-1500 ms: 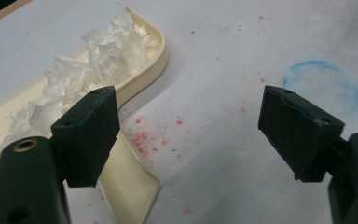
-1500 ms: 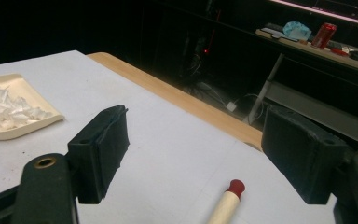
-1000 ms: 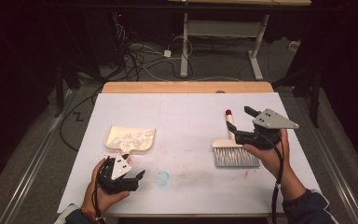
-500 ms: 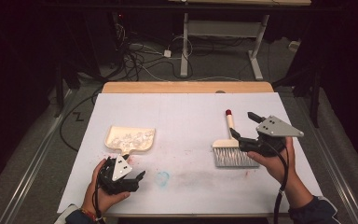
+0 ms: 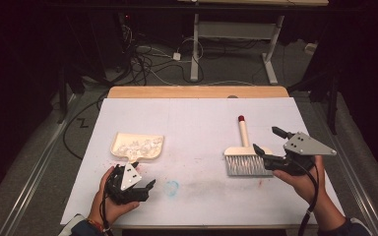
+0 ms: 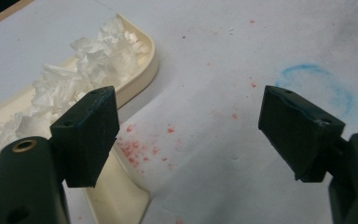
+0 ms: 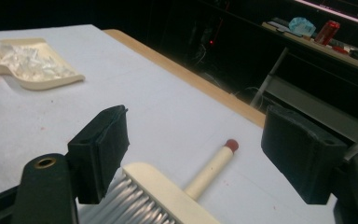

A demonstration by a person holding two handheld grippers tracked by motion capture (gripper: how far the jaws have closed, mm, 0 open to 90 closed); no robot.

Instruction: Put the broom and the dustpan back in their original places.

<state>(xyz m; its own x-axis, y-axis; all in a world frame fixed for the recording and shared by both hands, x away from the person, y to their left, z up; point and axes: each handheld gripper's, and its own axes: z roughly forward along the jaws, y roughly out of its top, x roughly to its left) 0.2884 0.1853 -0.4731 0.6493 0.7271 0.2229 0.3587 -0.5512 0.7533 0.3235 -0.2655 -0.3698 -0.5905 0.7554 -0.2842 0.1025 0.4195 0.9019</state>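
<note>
A cream dustpan [image 5: 137,146] with white paper shreds [image 6: 88,65] in it lies left of centre on the white table cover. My left gripper [image 5: 143,176] sits just in front of the dustpan, open, with the pan's handle end [image 6: 121,196] by its left jaw. A brush [image 5: 246,157] with grey bristles and a red-tipped cream handle [image 7: 212,168] lies flat at the right. My right gripper [image 5: 266,139] is at the brush's right side, open and holding nothing. In the right gripper view its jaws [image 7: 193,135] stand wide above the brush head [image 7: 168,191], with the dustpan [image 7: 32,65] far off.
A blue ring mark [image 5: 171,187] and red specks [image 6: 135,149] stain the white cover [image 5: 197,123]. The wooden table edge [image 5: 197,92] runs along the far side. Beyond it are floor cables [image 5: 147,64] and a desk frame [image 5: 236,39]. A red can [image 7: 327,31] stands on a far bench.
My right gripper has drawn back to the right and toward the person, off the brush, which lies still. The left gripper and dustpan have not moved.
</note>
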